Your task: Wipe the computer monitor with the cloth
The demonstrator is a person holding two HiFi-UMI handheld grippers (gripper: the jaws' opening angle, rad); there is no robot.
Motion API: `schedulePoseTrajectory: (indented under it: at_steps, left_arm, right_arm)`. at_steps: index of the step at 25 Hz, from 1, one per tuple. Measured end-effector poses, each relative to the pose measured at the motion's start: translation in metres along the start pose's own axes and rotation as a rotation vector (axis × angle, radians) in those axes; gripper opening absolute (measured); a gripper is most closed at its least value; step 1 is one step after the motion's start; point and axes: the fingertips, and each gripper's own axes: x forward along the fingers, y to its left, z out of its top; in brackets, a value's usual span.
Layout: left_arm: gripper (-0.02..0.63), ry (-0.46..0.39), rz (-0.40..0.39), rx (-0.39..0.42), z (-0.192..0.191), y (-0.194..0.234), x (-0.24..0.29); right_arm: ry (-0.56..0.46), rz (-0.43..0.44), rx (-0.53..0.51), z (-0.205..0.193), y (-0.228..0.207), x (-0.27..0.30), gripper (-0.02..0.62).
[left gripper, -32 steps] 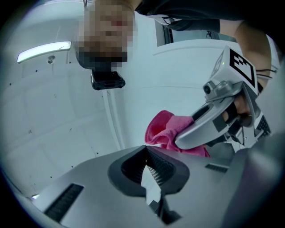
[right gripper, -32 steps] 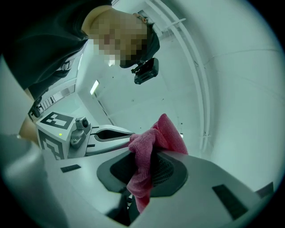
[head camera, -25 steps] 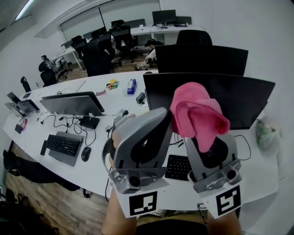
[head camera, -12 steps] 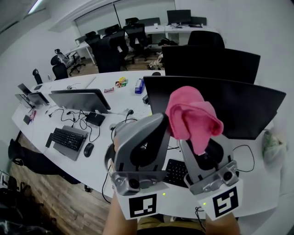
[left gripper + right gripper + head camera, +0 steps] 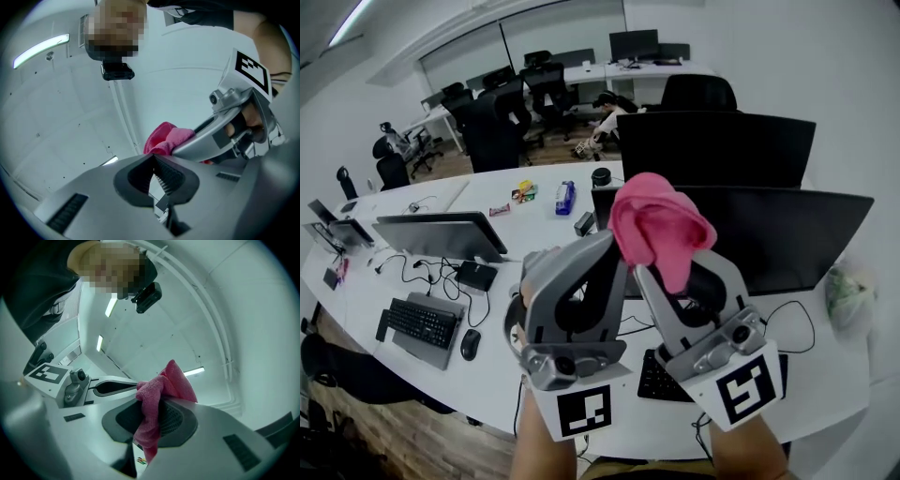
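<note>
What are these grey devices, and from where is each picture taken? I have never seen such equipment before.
No robot is here: a person holds one grey tool in each hand, and each ends in tongs. The head view comes from a camera on the person's head, looking down at a white desk. The other two views come from cameras riding on the tools. The right tongs are shut on a pink cloth. The left tongs are shut, with nothing between them. On the desk stand a wide dark monitor, a keyboard and a mouse.
</note>
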Motion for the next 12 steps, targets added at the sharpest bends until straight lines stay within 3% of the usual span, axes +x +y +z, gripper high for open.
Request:
schedulePoseTrajectory:
  at_steps: [12]
  left_arm:
    - [0.005,0.002,0.006,-0.008,-0.056,0.018,0.014]
  right_arm:
    - [0.088,-0.031,0.010,-0.047,-0.003,0.043,0.064]
